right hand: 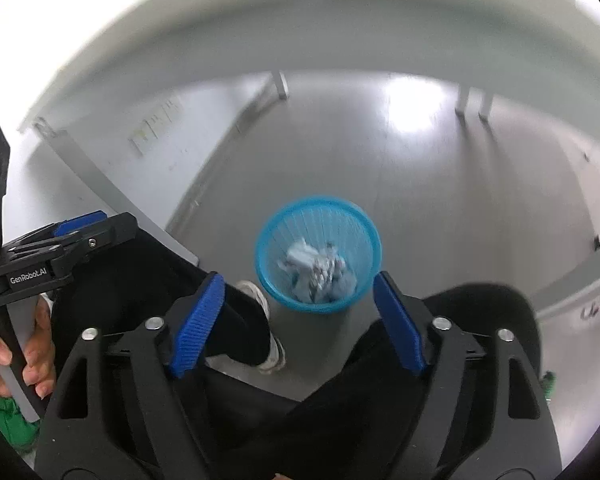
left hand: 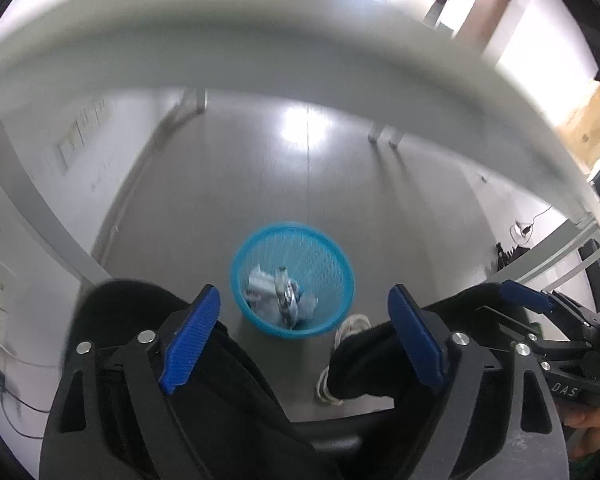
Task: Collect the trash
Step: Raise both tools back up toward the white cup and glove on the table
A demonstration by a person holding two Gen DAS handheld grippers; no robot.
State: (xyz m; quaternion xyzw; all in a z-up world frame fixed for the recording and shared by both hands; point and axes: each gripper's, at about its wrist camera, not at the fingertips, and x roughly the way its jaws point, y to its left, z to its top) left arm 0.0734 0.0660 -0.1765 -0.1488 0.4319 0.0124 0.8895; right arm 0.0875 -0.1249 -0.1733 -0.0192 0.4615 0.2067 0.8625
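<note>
Left gripper (left hand: 304, 336) is spread wide, holding nothing, and so is the right gripper (right hand: 298, 322). The blue mesh bin (left hand: 293, 279) sits on the floor straight below both, about equally near, round and ribbed, with crumpled paper trash (right hand: 316, 270) inside.
</note>
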